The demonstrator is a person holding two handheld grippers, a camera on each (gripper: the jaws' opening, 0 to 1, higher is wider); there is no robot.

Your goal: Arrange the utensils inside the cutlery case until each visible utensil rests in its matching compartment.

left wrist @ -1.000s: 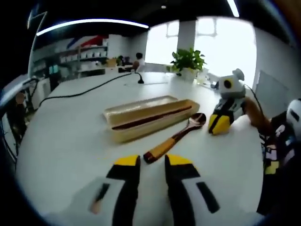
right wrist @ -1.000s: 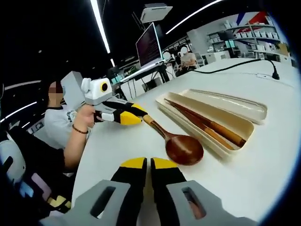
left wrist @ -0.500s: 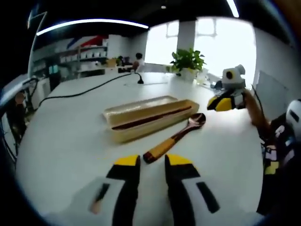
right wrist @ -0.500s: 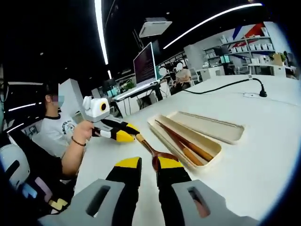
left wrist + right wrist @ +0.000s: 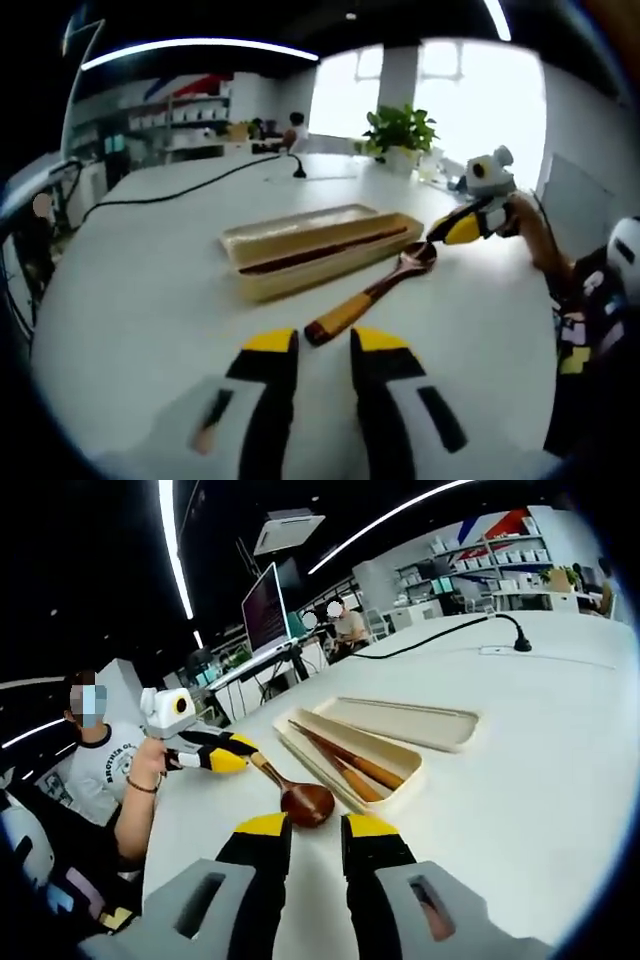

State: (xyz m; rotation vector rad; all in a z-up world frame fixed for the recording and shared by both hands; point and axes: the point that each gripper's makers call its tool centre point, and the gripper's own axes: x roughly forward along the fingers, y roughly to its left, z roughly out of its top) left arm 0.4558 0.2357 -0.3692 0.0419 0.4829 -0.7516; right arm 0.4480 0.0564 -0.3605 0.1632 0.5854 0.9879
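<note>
A wooden spoon [image 5: 375, 290] lies flat on the white table, its dark bowl [image 5: 307, 803] beside the cream cutlery case [image 5: 320, 262]. Brown chopsticks [image 5: 345, 762] rest inside the case, and its lid [image 5: 400, 723] lies behind it. My left gripper [image 5: 325, 343] is open, with the end of the spoon's handle just ahead of its gap. From the other side the left gripper [image 5: 228, 760] sits at the handle's end. My right gripper [image 5: 315, 828] is open just short of the spoon's bowl. In the left gripper view, the right gripper's yellow tips [image 5: 455, 230] hover over the bowl.
A black cable [image 5: 170, 195] runs across the far table to a plug [image 5: 518, 640]. A potted plant [image 5: 400, 130] stands at the far edge. The person's arm [image 5: 135, 800] reaches in. Desks with a monitor [image 5: 265, 610] lie beyond the table.
My right gripper's jaws have spread from nearly shut to open, and it has come closer to the spoon's bowl. The left gripper, spoon and case have stayed put.
</note>
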